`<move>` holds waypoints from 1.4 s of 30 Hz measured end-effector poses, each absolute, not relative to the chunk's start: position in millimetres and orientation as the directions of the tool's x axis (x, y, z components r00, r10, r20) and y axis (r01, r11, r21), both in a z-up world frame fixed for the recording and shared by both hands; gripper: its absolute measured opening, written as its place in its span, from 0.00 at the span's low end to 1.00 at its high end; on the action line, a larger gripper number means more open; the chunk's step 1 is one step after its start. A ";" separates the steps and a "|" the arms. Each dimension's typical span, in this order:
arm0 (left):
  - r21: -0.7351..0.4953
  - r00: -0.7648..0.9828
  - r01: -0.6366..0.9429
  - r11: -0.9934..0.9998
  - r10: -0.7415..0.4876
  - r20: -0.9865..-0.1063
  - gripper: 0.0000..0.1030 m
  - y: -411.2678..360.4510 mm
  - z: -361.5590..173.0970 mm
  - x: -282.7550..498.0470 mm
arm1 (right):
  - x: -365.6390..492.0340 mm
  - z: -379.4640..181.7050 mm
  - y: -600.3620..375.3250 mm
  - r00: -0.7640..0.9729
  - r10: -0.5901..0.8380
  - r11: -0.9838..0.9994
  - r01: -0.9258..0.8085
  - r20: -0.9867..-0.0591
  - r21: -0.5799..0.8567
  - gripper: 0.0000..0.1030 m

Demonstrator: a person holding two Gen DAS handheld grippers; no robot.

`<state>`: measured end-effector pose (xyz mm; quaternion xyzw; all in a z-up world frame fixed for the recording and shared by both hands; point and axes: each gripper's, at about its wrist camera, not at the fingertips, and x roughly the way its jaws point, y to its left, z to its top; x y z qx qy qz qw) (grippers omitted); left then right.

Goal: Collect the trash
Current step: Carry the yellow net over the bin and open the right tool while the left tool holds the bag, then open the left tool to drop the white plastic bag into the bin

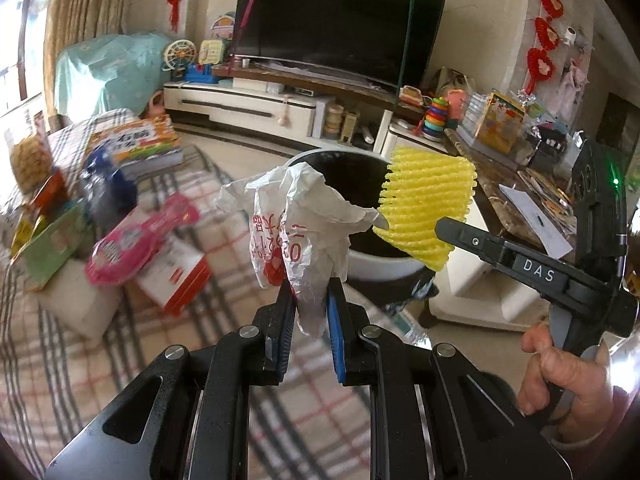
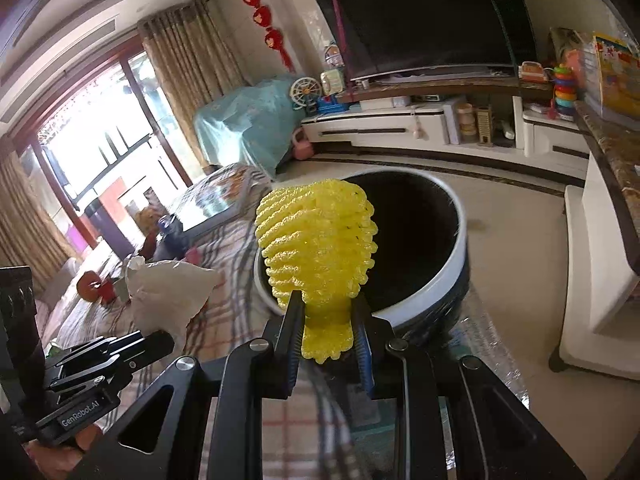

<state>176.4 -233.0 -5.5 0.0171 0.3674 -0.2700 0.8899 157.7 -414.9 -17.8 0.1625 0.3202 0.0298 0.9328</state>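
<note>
Holding a crumpled white plastic bag [image 1: 296, 216] with red print, your left gripper [image 1: 308, 312] has its two blue-padded fingers closed narrow on the bag's lower end, so the thin, wrinkled film stands up above the tips and a small tail hangs below them. To the left of this gripper, on a checked cloth [image 1: 60, 360] of grey and red lines, lie glossy books and a pink packet [image 1: 136, 240], all blurred. Just beyond the tips is the round trash bin [image 1: 372, 264], a white smooth rim around a black inside. To the right, your right gripper [image 2: 326, 320] pinches a yellow foam net [image 2: 320, 240], a soft ribbed sleeve with a mesh surface; its jaws are nearly together on the net's narrow lower end, and the wider part opens like a fan above the fingers, in front of the bin's mouth [image 2: 424, 304].

The left wrist view shows your right hand [image 1: 560, 372] on the handle and the net [image 1: 428, 204] from the side, touching or nearly touching the bag; I cannot tell which. The right wrist view alone shows the window with brown curtains [image 2: 180, 52] at far left and the bag [image 2: 168, 292] from behind, where no print is visible. Both views show the dark television [image 1: 340, 24] behind the bin.
</note>
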 end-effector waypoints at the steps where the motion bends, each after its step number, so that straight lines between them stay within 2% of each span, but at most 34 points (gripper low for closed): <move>1: -0.168 0.582 0.497 0.851 -0.471 -0.663 0.14 -236.3 -4.6 179.0 | 159.7 -16.8 -417.9 0.795 0.154 0.946 0.053 -0.587 0.320 0.23; 16: -0.147 0.546 0.543 0.827 -0.480 -0.687 0.15 -288.4 -6.2 215.2 | 190.6 -22.8 -447.8 0.776 0.120 0.946 0.100 -0.620 0.309 0.23; 21: -0.148 0.535 0.546 0.825 -0.478 -0.697 0.16 -298.3 -7.2 226.8 | 201.2 -25.3 -453.0 0.763 0.127 0.945 0.101 -0.634 0.311 0.26; 24: -0.142 0.535 0.542 0.828 -0.471 -0.702 0.21 -301.3 -7.0 230.3 | 206.4 -25.5 -454.1 0.756 0.130 0.947 0.099 -0.642 0.307 0.27; 25: -0.144 0.534 0.541 0.828 -0.471 -0.702 0.27 -301.3 -7.1 231.0 | 207.4 -25.7 -454.9 0.753 0.130 0.947 0.098 -0.645 0.306 0.28; 26: -0.144 0.535 0.539 0.830 -0.469 -0.702 0.37 -301.1 -7.3 232.3 | 208.0 -25.9 -456.0 0.750 0.124 0.947 0.105 -0.649 0.302 0.29; 28: -0.143 0.549 0.522 0.841 -0.460 -0.698 0.55 -298.8 -6.4 232.1 | 208.4 -25.6 -457.5 0.749 0.122 0.945 0.113 -0.652 0.306 0.42; 30: -0.141 0.560 0.517 0.844 -0.459 -0.690 0.56 -295.6 -5.3 230.4 | 207.0 -25.1 -459.6 0.752 0.127 0.940 0.116 -0.646 0.320 0.51; 32: -0.139 0.562 0.512 0.848 -0.453 -0.692 0.56 -292.2 -6.1 229.6 | 203.7 -23.9 -460.1 0.757 0.124 0.939 0.119 -0.642 0.321 0.52; 35: -0.144 0.569 0.498 0.855 -0.447 -0.690 0.58 -283.6 -8.3 223.8 | 199.9 -22.7 -458.9 0.764 0.127 0.935 0.120 -0.632 0.333 0.62; 39: -0.152 0.579 0.474 0.868 -0.437 -0.689 0.61 -270.1 -11.4 211.7 | 191.9 -19.0 -450.1 0.780 0.126 0.935 0.114 -0.613 0.336 0.79; 42: -0.158 0.587 0.452 0.878 -0.426 -0.688 0.62 -254.9 -14.6 200.9 | 185.6 -16.3 -440.8 0.790 0.135 0.934 0.100 -0.599 0.342 0.83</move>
